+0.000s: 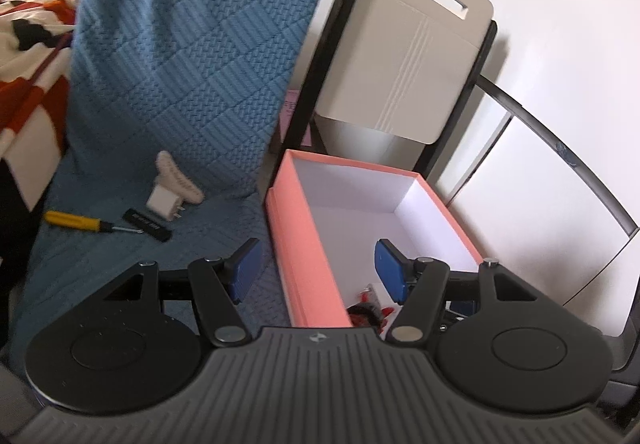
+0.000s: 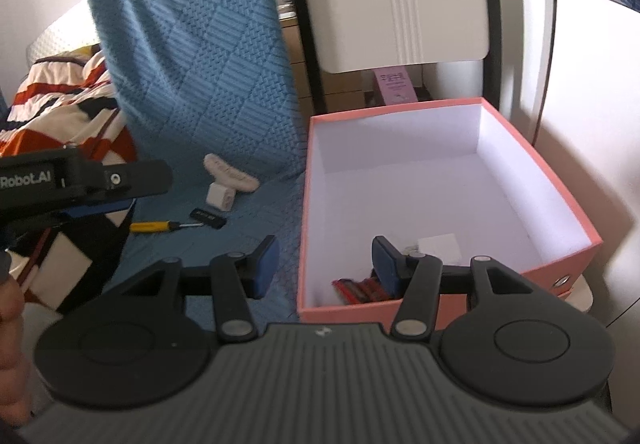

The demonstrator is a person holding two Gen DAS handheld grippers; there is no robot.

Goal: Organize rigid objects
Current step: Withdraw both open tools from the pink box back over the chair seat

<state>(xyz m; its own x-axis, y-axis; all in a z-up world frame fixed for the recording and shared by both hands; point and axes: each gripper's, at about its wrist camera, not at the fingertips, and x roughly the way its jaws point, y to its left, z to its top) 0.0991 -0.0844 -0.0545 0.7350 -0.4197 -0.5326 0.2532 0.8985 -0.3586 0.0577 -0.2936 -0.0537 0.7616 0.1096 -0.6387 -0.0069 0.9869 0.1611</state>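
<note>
A pink box [image 1: 304,244] [image 2: 532,172] with a white inside stands open on a white chair. A red and black item [image 2: 360,290] [image 1: 366,314] and a small white item [image 2: 438,244] lie in it. On the blue cover to its left lie a yellow screwdriver [image 1: 82,222] [image 2: 156,226], a black stick [image 1: 148,226] [image 2: 208,218], a white charger plug [image 1: 162,202] [image 2: 220,197] and a cream hair claw [image 1: 178,180] [image 2: 230,174]. My left gripper [image 1: 318,270] is open and empty over the box's left wall. My right gripper [image 2: 324,266] is open and empty at the box's near left corner.
A blue quilted cover [image 1: 192,44] drapes over a chair seat and back. A white chair back [image 1: 404,56] rises behind the box. A striped orange, white and black blanket [image 1: 28,44] lies at the left. The left gripper's body [image 2: 80,184] shows at the right wrist view's left edge.
</note>
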